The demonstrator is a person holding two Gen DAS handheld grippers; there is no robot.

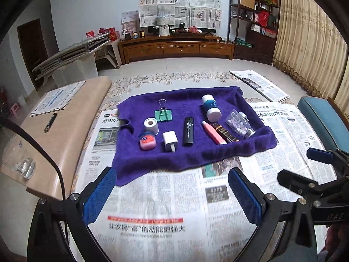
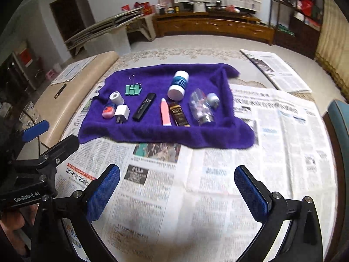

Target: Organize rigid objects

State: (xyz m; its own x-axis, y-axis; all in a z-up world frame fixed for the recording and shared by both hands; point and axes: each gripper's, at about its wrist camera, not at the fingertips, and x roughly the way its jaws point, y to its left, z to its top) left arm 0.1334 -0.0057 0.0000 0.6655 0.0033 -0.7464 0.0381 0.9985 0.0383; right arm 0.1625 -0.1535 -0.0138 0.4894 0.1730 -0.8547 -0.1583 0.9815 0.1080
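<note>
A purple towel (image 1: 196, 159) (image 2: 152, 135) lies on newspaper and bears several small objects: a green binder clip (image 1: 163, 114) (image 2: 133, 89), a white tape roll (image 1: 151, 125) (image 2: 116, 97), a pink jar (image 1: 147, 142) (image 2: 108, 111), a white charger (image 1: 169, 140) (image 2: 121, 113), a black stick (image 1: 189, 131) (image 2: 144, 106), a pink tube (image 1: 212, 132) (image 2: 165, 111), a dark brown tube (image 1: 225, 132) (image 2: 179, 114), a blue-white bottle (image 1: 210, 107) (image 2: 178, 85) and a clear pill bottle (image 1: 240, 124) (image 2: 201, 107). My left gripper (image 1: 172, 196) and right gripper (image 2: 177, 193) are open and empty, in front of the towel.
Newspaper (image 1: 152, 218) (image 2: 272, 152) covers the table. A beige bench (image 1: 65, 131) at left carries a paper, a black pen (image 1: 50, 122) and a glass (image 1: 19, 159). A blue chair (image 1: 322, 120) stands at right. My right gripper (image 1: 316, 174) shows in the left wrist view.
</note>
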